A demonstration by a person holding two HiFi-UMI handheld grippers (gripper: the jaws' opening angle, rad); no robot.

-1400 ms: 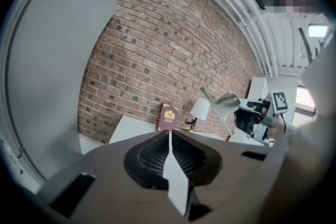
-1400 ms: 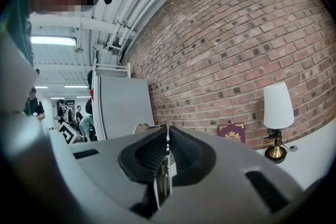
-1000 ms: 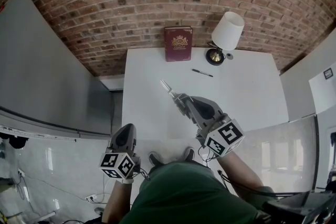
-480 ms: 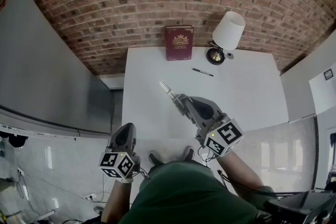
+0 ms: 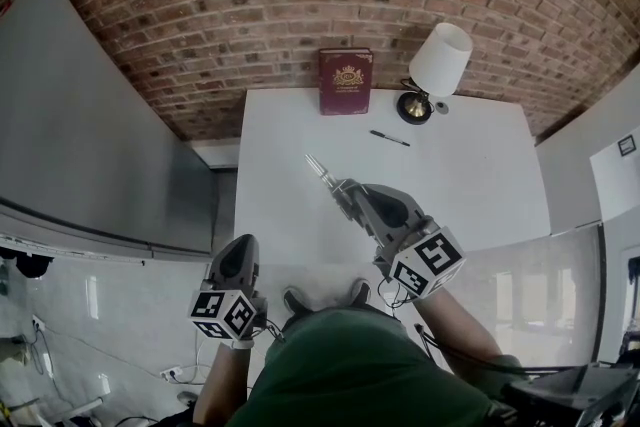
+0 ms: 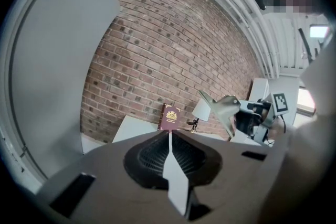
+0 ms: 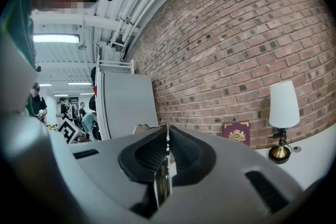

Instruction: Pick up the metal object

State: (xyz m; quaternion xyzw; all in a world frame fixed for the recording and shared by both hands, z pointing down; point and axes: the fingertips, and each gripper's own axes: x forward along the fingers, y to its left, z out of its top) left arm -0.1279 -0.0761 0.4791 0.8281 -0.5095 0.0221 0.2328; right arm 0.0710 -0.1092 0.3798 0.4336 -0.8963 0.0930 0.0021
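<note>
Maroon book (image 5: 346, 82), lamp (image 5: 438, 60), pen (image 5: 388, 138) beyond held metal object (image 5: 318, 167)

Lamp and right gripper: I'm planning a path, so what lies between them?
A black pen on the table, between the lamp and the right gripper; the head view shows it.

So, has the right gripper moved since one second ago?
No: the right gripper, shut on the shiny metal object, keeps its place relative to the black pen.

The thin silvery metal object (image 5: 318, 168) juts from the clamped right gripper (image 5: 340, 187).
</note>
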